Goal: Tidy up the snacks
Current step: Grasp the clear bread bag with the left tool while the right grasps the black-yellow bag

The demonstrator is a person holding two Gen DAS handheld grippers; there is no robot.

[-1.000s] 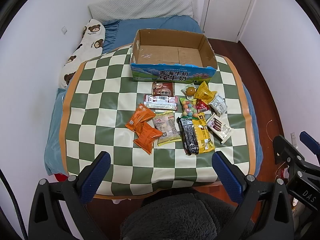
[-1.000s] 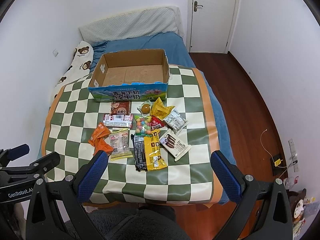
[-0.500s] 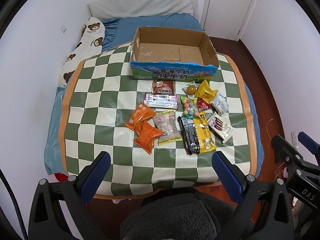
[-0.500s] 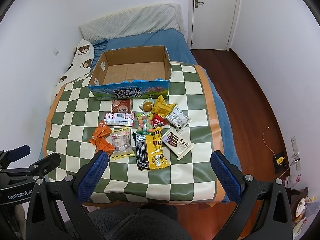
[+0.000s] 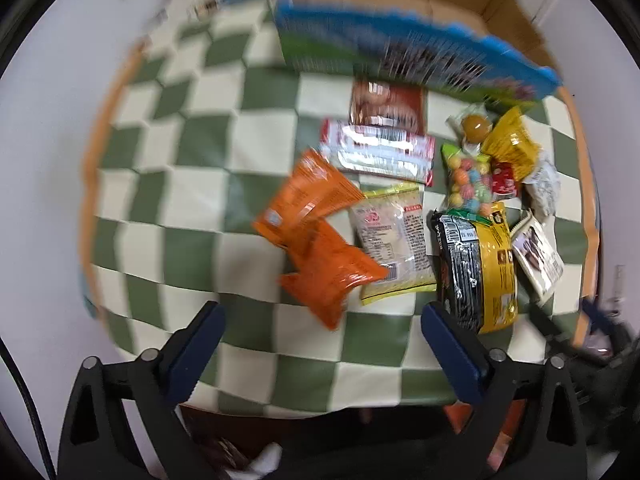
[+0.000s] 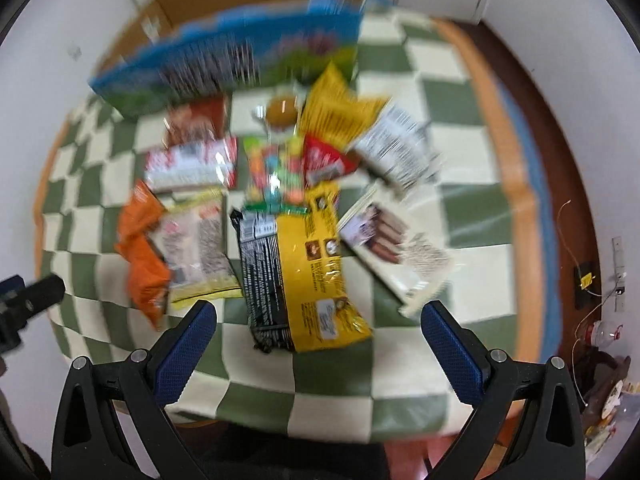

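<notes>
My left gripper point(image 5: 320, 344) points down over the near orange packet point(image 5: 332, 276), its jaws closing with nothing between them yet. My right gripper point(image 6: 320, 344) hangs wide and empty above the black-and-yellow bag point(image 6: 296, 276). The snacks lie flat in a loose cluster on the checkered surface point(image 5: 192, 248), just in front of the empty cardboard box point(image 5: 400, 40), presumably so each can go straight in. Blur defeats every label; only barcodes and the box's blue printed front show.
</notes>
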